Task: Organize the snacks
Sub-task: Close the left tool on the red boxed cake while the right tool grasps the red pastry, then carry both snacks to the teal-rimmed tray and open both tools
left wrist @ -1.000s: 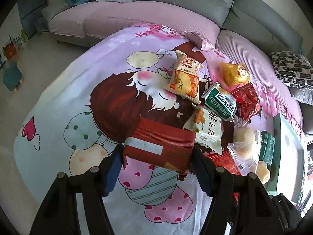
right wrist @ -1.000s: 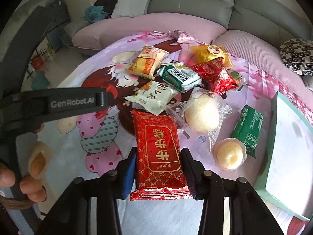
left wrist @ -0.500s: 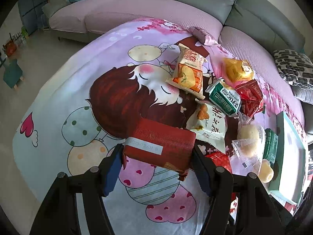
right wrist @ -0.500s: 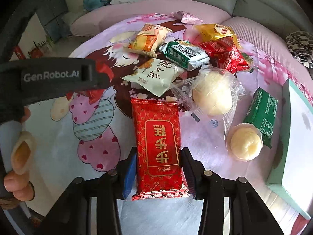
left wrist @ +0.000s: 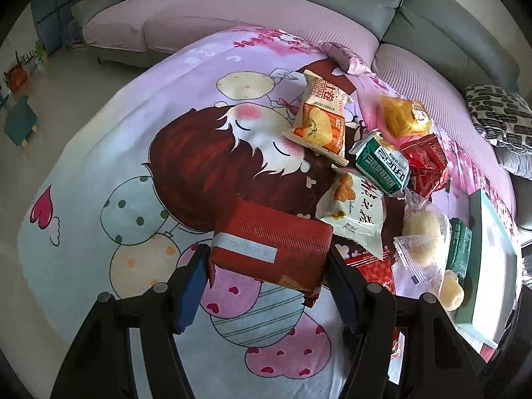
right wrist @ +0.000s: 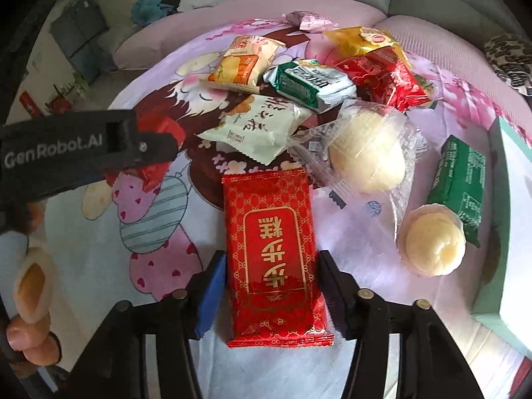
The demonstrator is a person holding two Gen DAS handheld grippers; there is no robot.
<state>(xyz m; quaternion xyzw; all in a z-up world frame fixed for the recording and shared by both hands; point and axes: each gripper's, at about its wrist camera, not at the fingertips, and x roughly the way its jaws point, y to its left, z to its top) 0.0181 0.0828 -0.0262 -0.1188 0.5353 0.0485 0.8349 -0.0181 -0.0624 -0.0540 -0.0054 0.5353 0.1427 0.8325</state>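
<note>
My left gripper (left wrist: 267,279) is shut on a dark red snack pack (left wrist: 271,249) with a white date label, held above the cartoon-print cloth (left wrist: 133,153). My right gripper (right wrist: 271,287) is shut on a bright red pack with gold Chinese characters (right wrist: 271,242), low over the cloth (right wrist: 99,266). Several loose snacks lie beyond: an orange pack (right wrist: 241,65), a green-white pack (right wrist: 311,81), a cream pack (right wrist: 254,128), two wrapped pale buns (right wrist: 367,154) (right wrist: 432,244) and a dark green pack (right wrist: 460,183). The left gripper's body (right wrist: 83,148) shows in the right wrist view.
A mint-green tray (right wrist: 510,219) stands at the cloth's right edge; it also shows in the left wrist view (left wrist: 492,266). A yellow pack (left wrist: 404,119) and a red pack (left wrist: 425,164) lie toward the sofa (left wrist: 299,10). A pink wrapper (left wrist: 345,56) lies at the far edge.
Both grippers have risen slightly with their packs still held, so the table looks further off. The snack pile has not moved.
</note>
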